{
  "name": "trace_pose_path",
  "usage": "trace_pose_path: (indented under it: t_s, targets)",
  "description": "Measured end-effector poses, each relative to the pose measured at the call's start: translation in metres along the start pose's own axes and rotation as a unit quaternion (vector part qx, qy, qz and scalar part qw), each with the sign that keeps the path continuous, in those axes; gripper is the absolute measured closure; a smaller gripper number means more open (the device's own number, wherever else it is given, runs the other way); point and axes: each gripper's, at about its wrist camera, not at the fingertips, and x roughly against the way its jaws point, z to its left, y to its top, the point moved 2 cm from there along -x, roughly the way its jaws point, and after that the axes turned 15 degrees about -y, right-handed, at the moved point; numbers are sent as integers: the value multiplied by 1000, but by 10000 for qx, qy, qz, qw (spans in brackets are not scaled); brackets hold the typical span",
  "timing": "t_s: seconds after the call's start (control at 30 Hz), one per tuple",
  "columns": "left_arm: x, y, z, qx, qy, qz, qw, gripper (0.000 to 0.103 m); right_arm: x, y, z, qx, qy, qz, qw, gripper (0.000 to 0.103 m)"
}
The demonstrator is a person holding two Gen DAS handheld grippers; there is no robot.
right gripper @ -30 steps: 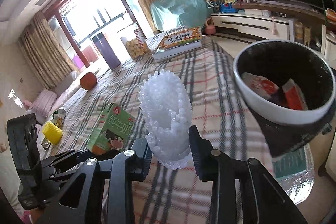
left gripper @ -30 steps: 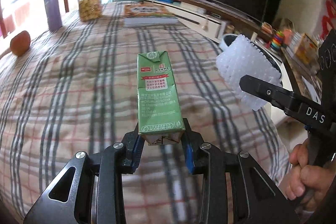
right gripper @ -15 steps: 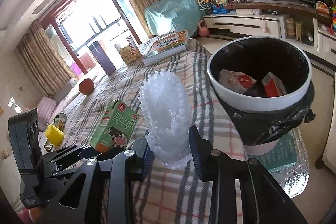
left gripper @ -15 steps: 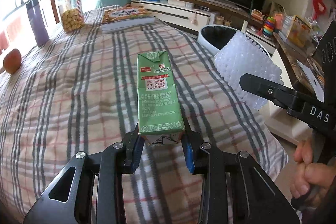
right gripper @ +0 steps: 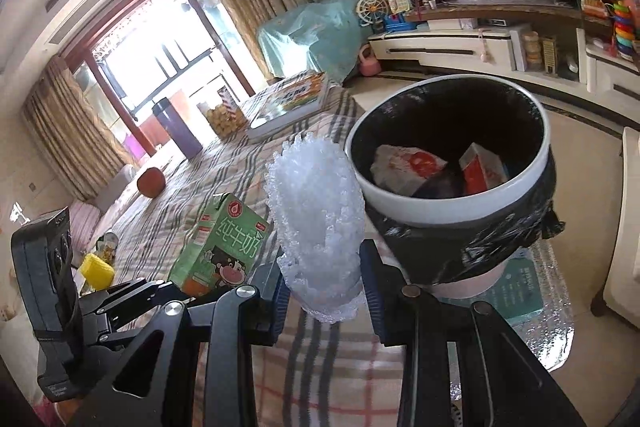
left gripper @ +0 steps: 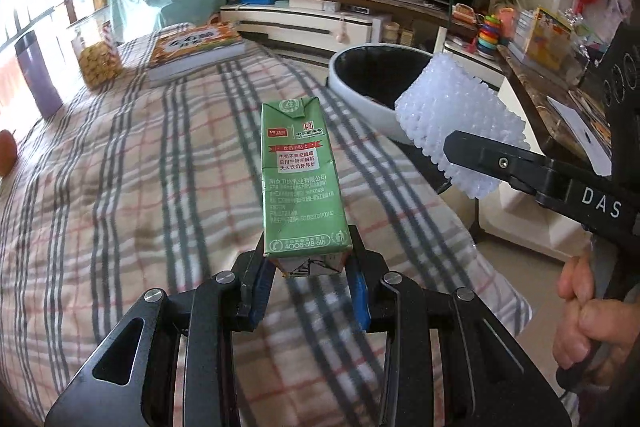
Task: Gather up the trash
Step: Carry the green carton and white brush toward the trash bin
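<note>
My left gripper [left gripper: 308,281] is shut on the base of a green milk carton [left gripper: 300,175], held above the plaid table. The carton also shows in the right wrist view [right gripper: 224,243]. My right gripper [right gripper: 322,291] is shut on a white foam fruit net [right gripper: 316,215], which also shows in the left wrist view [left gripper: 456,123]. A white trash bin with a black liner [right gripper: 452,203] stands just ahead and right of the net, beside the table. It holds crumpled paper and a red carton. The bin rim shows in the left wrist view [left gripper: 360,95].
On the plaid table [left gripper: 120,207] lie a book [left gripper: 196,47], a snack jar [left gripper: 96,63], a purple tumbler [left gripper: 38,79] and an orange fruit [right gripper: 151,182]. A yellow object [right gripper: 96,269] lies at the near left. A TV stand [right gripper: 460,47] lines the far wall.
Both grippers have moved with their loads toward the trash bin, which now looks closer and shows more of its inside. Neither grip has changed.
</note>
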Motion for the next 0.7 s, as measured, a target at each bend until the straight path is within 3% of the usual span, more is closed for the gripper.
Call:
trace_pose_path:
  t_s: [0.7]
  targets:
    - [-24, 35, -24, -314, -328, 35, 9990, 72, 5, 26, -35, -186, -342, -162, 9991, 70]
